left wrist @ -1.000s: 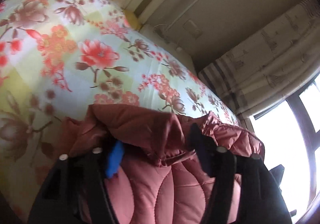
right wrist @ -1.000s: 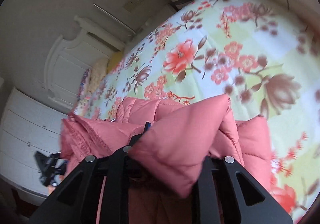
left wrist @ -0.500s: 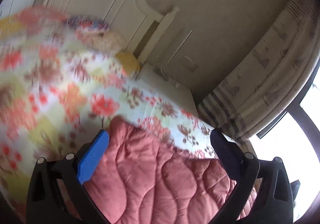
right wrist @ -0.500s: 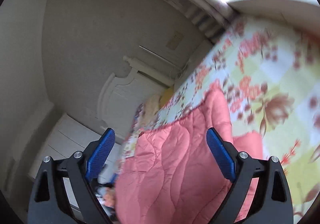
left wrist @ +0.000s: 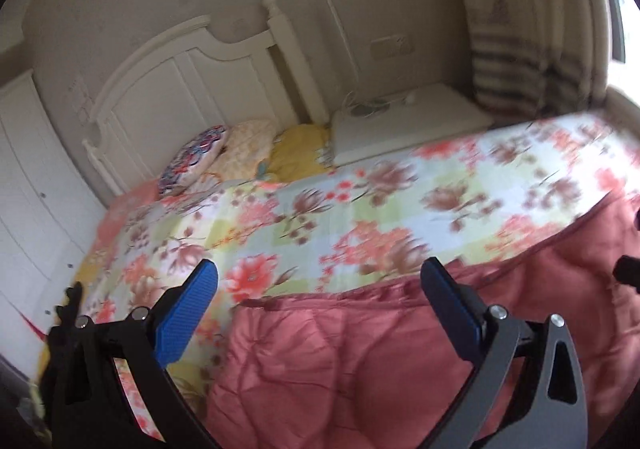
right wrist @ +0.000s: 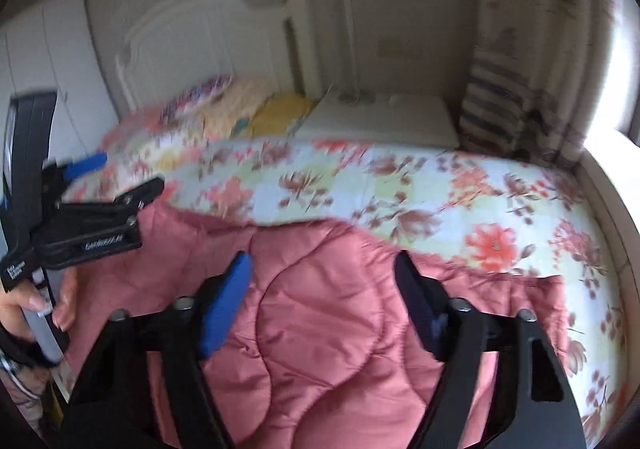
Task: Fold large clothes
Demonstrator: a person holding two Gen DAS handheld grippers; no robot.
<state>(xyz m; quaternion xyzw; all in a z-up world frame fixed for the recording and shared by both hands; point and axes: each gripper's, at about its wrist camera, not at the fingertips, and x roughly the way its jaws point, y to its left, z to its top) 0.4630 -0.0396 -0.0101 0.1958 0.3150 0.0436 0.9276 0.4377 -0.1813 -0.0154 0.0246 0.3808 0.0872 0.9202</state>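
— Where's the jacket?
— The pink quilted jacket point(left wrist: 380, 365) lies on the floral bedspread point(left wrist: 360, 205), filling the lower half of both views, below my fingers.
— And your grippers?
— My left gripper point(left wrist: 320, 301) is spread wide, holding nothing. My right gripper point(right wrist: 324, 297) is wide too, jacket showing between its blue pads point(right wrist: 224, 305).

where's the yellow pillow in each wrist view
Left wrist: the yellow pillow sits above centre-left, at the head of the bed, just left of the white nightstand.
Right wrist: the yellow pillow is upper centre-left, again beside the white nightstand.
Shared landmark: the white headboard stands behind it in both views.
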